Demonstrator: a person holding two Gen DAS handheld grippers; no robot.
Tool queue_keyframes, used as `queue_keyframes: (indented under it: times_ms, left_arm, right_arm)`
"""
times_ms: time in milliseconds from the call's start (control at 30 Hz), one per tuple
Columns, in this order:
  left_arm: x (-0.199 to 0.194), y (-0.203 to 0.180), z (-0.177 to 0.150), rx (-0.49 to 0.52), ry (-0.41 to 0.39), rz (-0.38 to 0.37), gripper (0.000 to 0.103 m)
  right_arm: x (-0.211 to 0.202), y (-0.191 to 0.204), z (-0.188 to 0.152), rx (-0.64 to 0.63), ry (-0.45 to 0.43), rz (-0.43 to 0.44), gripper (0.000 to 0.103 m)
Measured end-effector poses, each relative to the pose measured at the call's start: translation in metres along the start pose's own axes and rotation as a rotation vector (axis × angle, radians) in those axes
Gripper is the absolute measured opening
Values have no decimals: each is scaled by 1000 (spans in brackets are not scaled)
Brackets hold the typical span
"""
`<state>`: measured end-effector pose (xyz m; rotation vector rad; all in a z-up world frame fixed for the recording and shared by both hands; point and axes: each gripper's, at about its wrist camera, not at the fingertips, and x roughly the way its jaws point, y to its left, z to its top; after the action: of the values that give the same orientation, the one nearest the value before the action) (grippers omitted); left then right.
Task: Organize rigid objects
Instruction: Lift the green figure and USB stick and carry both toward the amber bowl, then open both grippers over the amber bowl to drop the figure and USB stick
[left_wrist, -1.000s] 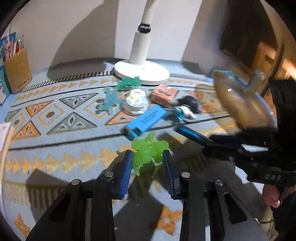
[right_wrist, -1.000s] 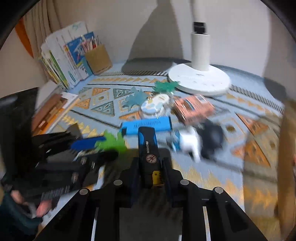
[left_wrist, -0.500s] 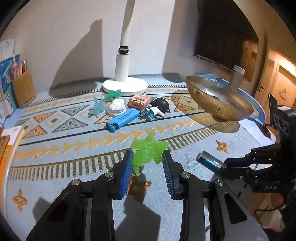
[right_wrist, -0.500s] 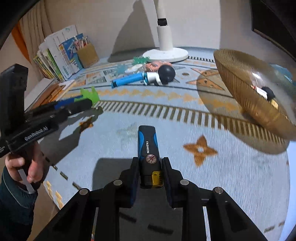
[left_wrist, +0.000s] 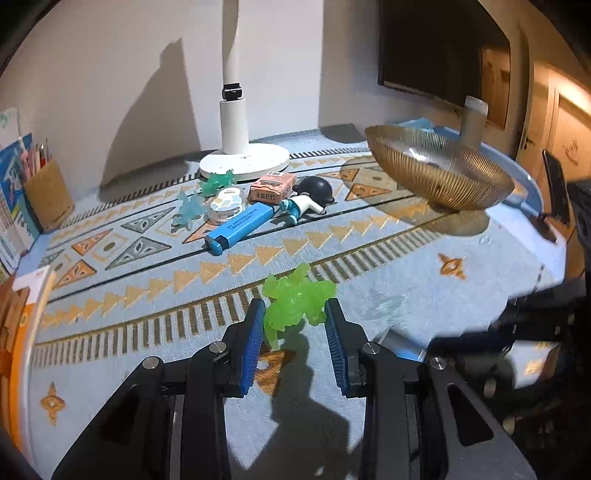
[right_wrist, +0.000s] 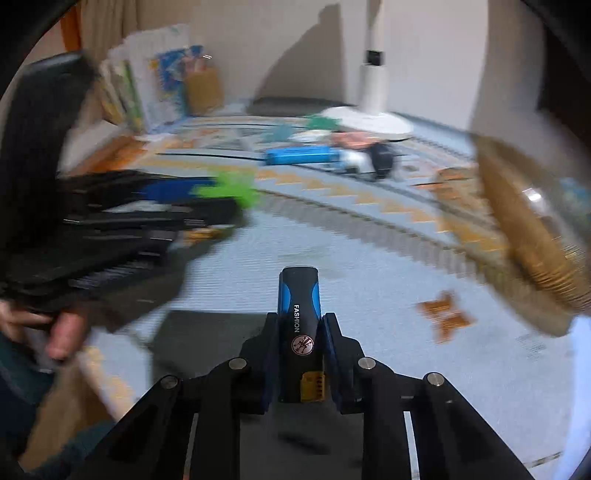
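Note:
My left gripper (left_wrist: 295, 314) is shut on a translucent green toy figure (left_wrist: 295, 301) and holds it above the patterned blue tablecloth (left_wrist: 388, 288). My right gripper (right_wrist: 299, 325) is shut on a black and blue lighter (right_wrist: 300, 314) marked FASHION. A gold ribbed bowl (left_wrist: 436, 173) stands at the right; it shows blurred in the right wrist view (right_wrist: 532, 236). The left gripper with the green figure (right_wrist: 231, 190) shows blurred at the left of the right wrist view. The right gripper shows as a dark blur (left_wrist: 517, 332) at the lower right of the left wrist view.
A cluster lies by the white lamp base (left_wrist: 243, 162): a light blue lighter (left_wrist: 240, 229), two teal figures (left_wrist: 190, 212), a round tin (left_wrist: 227, 205), a pink box (left_wrist: 271, 188), a black and white figurine (left_wrist: 310, 199). A brown pen holder (left_wrist: 48, 195) and books stand at the left.
Both grippers have pulled back from the cluster with their objects held. The right wrist view has swung and is now motion-blurred; the right gripper sits closer to the left one.

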<state>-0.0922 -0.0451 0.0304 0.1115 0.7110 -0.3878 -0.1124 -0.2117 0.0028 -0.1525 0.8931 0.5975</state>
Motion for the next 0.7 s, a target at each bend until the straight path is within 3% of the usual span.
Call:
queue_keyframes:
  times_ms: [100, 233, 367, 500, 600, 700]
  left_arm:
    - [-20, 1, 6, -44, -29, -26, 30]
    - [-62, -2, 37, -63, -138, -57, 30]
    - [-95, -16, 85, -55, -257, -114, 30]
    - [-103, -54, 140, 57, -327, -126, 30]
    - [-86, -82, 174, 109, -333, -171, 30]
    - [-45, -106, 192, 116, -282, -227, 30]
  right_arm:
    - [-23, 2, 5, 33, -60, 69, 22]
    - [-79, -25, 22, 94, -179, 43, 22]
    - [-150, -66, 35, 139, -326, -69, 22]
    - [-209, -108, 47, 178, -410, -267, 22]
    - [-233, -147, 56, 248, -425, -356, 22]
    - [-236, -185, 60, 349, -400, -374, 22]
